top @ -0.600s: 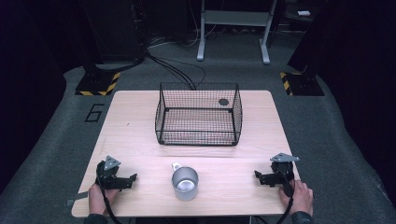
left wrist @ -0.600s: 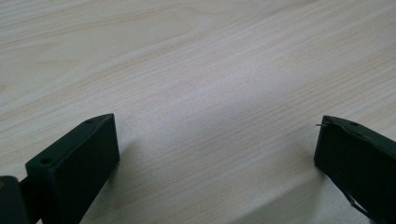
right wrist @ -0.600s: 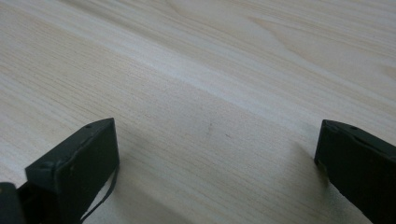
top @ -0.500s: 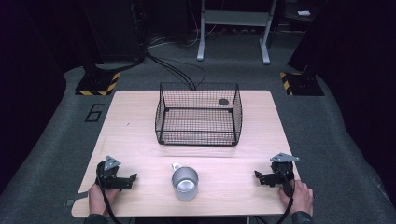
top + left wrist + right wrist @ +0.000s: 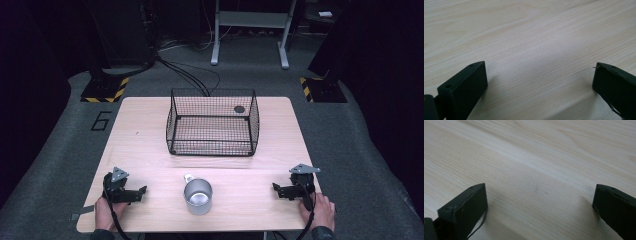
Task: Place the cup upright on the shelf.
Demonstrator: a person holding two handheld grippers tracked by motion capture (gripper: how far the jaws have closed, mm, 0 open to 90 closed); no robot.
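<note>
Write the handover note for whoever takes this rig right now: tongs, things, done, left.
Left tongs: open, holding nothing, resting low at the table's near left edge.
Right tongs: open, holding nothing, at the near right edge.
Metal cup: upright between them at the near edge, touched by neither.
Wire basket: at the middle of the table, farther off; a small dark disc shows at its far right corner.
Done: nothing gripped.
Left: probably grasp the cup and move it to the basket.
</note>
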